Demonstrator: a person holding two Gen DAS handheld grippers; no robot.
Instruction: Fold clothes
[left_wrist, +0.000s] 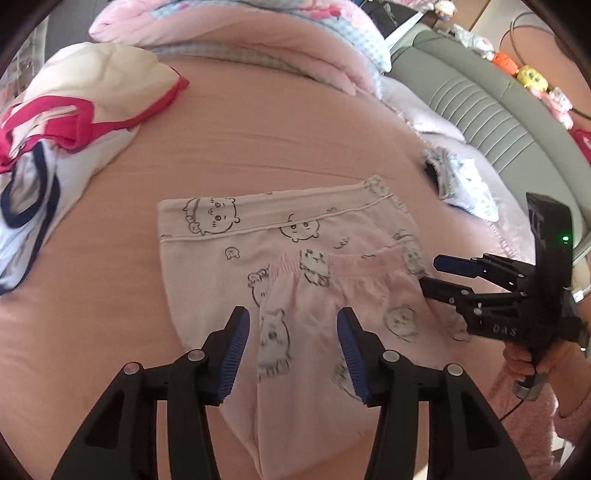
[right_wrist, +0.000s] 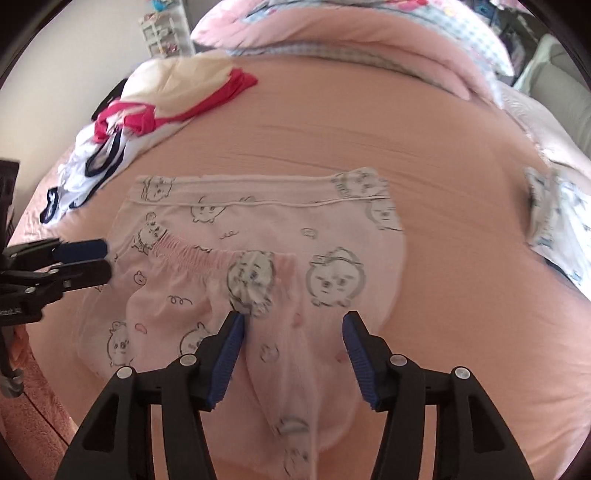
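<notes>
Directly under the left gripper (left_wrist: 291, 354) lies a pair of pale pink trousers (left_wrist: 295, 258) printed with cartoon animals, folded so the gathered waistband (left_wrist: 332, 264) rests on the lower legs. Its jaws stand partly apart with cloth beneath them but nothing pinched. The right gripper (right_wrist: 293, 354) hangs over the same garment in the same way, jaws partly apart and empty; in the left wrist view it reaches in from the right, its fingertips at the trousers' edge, held by a hand (left_wrist: 532, 360) in a fuzzy pink sleeve. The trousers lie flat on a peach bed sheet (left_wrist: 258, 140). Beyond the left gripper, to its left, sits a heap of white, red-trimmed and navy-trimmed clothes (left_wrist: 74, 122). To the right lies a small printed white garment (left_wrist: 465, 184). Farthest off is a rolled pink quilt (left_wrist: 258, 29).
</notes>
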